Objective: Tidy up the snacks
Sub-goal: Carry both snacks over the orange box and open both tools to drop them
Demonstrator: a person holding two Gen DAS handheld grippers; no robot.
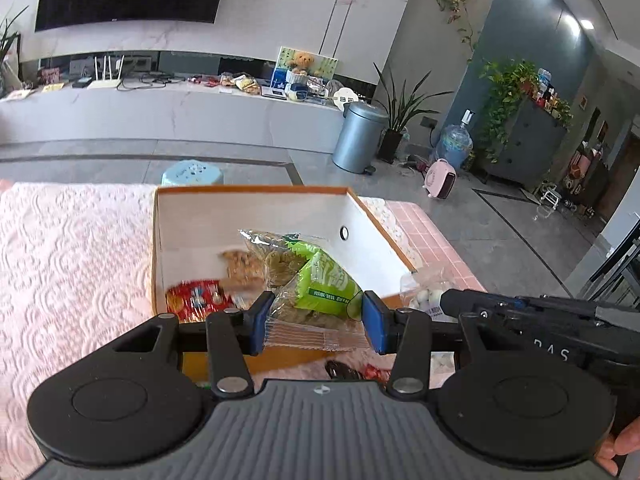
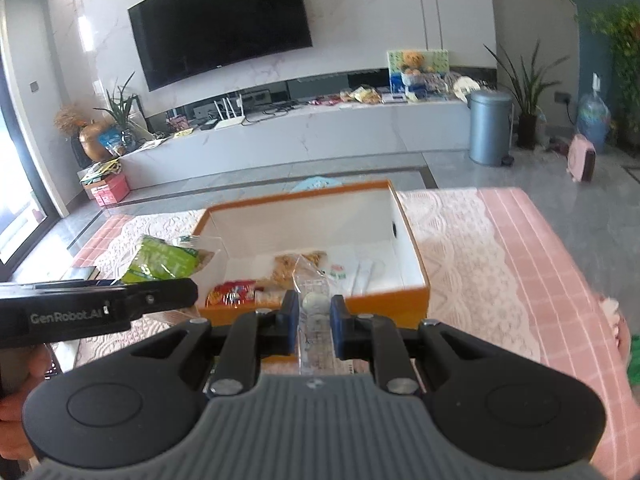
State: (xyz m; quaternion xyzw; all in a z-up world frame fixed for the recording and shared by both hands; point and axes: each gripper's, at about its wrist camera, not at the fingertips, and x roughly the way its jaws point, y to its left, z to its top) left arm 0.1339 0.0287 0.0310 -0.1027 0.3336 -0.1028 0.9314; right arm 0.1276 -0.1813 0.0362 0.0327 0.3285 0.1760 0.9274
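Observation:
An open orange box [image 1: 256,190] with a white inside stands on the pink cloth. A red packet [image 1: 198,298] and a brown biscuit packet [image 1: 242,266] lie in it. My left gripper [image 1: 316,318] is shut on a green biscuit packet [image 1: 324,284], held above the box's near edge. In the right wrist view the same box [image 2: 304,194] shows the red packet [image 2: 232,293] and the brown packet [image 2: 298,264]. My right gripper [image 2: 314,324] is shut on a clear packet [image 2: 314,308] with a white round sweet, in front of the box. The green packet [image 2: 160,260] hangs at the left.
The pink lace tablecloth [image 2: 480,248] covers the table on both sides of the box. A dark wrapped sweet [image 1: 342,370] and a red one [image 1: 374,372] lie under my left gripper. A blue stool [image 1: 192,172] stands beyond the table's far edge.

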